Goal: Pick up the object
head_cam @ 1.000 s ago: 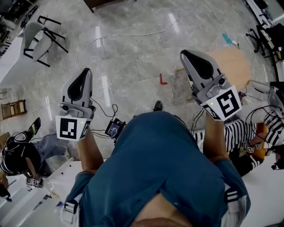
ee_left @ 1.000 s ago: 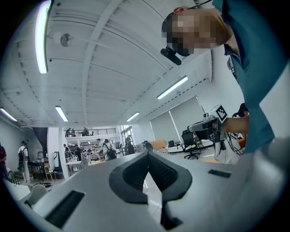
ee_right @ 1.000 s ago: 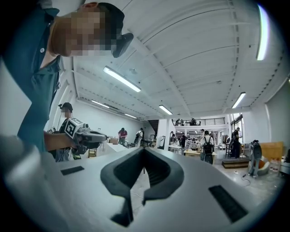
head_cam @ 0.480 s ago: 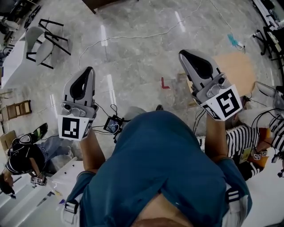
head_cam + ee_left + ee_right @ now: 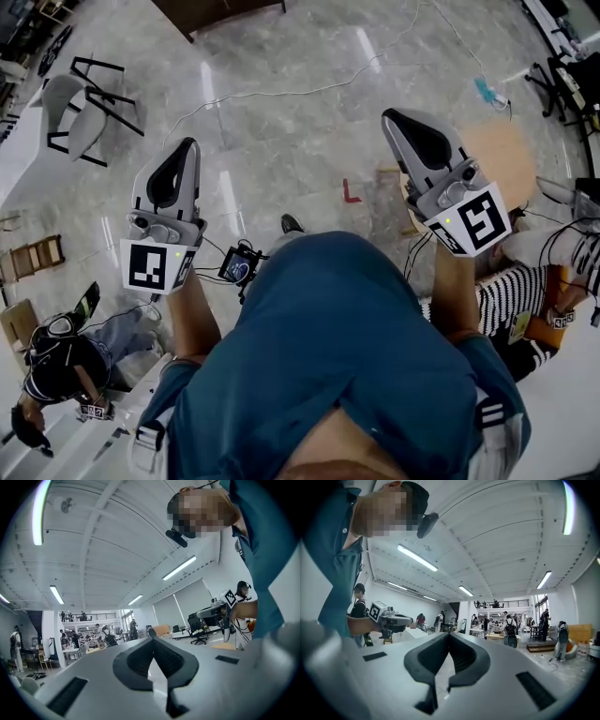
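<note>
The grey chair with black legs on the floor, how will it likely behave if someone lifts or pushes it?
The grey chair likely stays stiff: its seat looks like one moulded shell. It is probably light for its size, since the black legs are thin. On the glossy floor it may slide easily when pushed.

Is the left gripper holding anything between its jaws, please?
No, the left gripper shows its jaws closed tip to tip in its own view, with nothing between them.
</note>
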{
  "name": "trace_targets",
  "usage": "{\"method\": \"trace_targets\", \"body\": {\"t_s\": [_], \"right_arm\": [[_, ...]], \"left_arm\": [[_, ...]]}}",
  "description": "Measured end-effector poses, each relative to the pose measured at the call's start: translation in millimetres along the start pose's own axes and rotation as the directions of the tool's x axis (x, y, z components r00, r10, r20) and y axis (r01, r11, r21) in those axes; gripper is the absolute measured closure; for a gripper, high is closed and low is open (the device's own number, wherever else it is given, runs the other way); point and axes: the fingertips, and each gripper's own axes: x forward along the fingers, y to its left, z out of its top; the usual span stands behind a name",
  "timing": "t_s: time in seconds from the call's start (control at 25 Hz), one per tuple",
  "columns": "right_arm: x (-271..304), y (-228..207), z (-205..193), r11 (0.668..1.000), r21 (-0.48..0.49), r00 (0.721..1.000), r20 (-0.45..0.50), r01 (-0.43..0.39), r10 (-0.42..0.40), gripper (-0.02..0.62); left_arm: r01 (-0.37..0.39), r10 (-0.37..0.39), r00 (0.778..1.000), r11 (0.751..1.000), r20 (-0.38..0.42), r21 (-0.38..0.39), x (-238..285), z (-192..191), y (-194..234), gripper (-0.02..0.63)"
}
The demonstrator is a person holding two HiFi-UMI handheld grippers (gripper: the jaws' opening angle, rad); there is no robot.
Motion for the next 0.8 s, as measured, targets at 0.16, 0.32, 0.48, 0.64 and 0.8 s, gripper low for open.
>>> {"method": "trace_targets", "body": {"t_s": [0.16, 0.32, 0.48, 0.64, 0.8], "right_arm": [[47, -2, 2, 1.000, -0.008, 1.000, 0.002, 0.021, -0.021, 0.581], [91, 0, 7, 0.999, -0.029, 1.000, 0.005, 0.025, -0.025, 0.581], [127, 1, 8, 0.999, -0.034, 1.000, -0.003, 0.007, -0.007, 0.581], [156, -13, 1, 0.999, -0.032, 1.000, -0.013, -0.019, 0.019, 0.581], [176, -41, -11, 0.999, -0.020, 0.999, -0.013, -0.046, 0.045, 0.581]], "left_arm": [[0.020, -0.020, 1.000, 1.000, 0.019, -0.001, 6, -9, 43, 0.604], [0.020, -0.019, 0.999, 1.000, 0.026, -0.014, 6, -22, 85, 0.604], [0.021, -0.020, 0.999, 0.999, 0.025, -0.027, 11, -32, 114, 0.604], [0.019, -0.019, 1.000, 0.999, 0.012, -0.040, 27, -46, 130, 0.604], [-0.004, 0.004, 1.000, 0.999, 0.001, -0.038, 53, -53, 140, 0.604]]}}
